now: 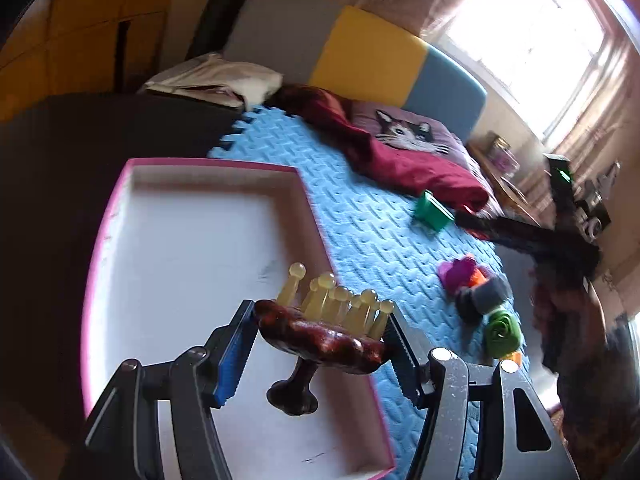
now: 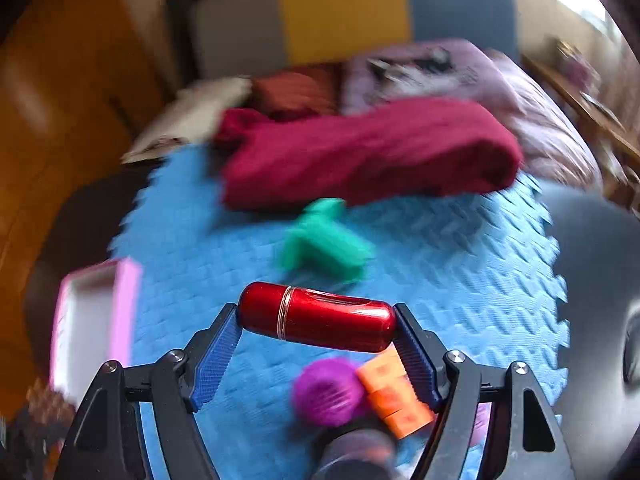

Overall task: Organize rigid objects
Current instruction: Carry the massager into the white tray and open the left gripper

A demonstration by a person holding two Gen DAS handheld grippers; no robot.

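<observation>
A: Status check. In the left wrist view our left gripper point(image 1: 320, 328) is clamped on the dark brown massage brush point(image 1: 320, 338). Pads press on both ends of its head, pale bristles point up and away, stubby handle hangs toward the lens.

B: Agreed. It hangs over the lower right part of the pink-rimmed tray point(image 1: 120, 216), which fills the left half of that frame. White floor of the tray looks bare. We'd guess the brush gets dropped there.

A: Makes sense, gripping across the head keeps the handle free to land first. Right side?

B: Right gripper point(image 2: 318, 320) is closed on the red capsule-shaped case point(image 2: 316, 316), held end to end, lengthwise between the pads. It's lifted off the blue foam mat point(image 2: 460, 272), centre of the right wrist frame.

A: End grip on a glossy round body could slip, we should go easy. Tray corner sits at the left edge of that view, well apart from the case.

B: Leftovers on the mat: green block point(image 2: 324, 240) just above the case in frame, purple spiky ball point(image 2: 326, 392) and orange blocks point(image 2: 394, 394) touching each other below it. Frame is blurred, so details are soft.

A: Maroon cloth point(image 2: 360, 156) in the upper middle isn't rigid, we leave it.
</observation>
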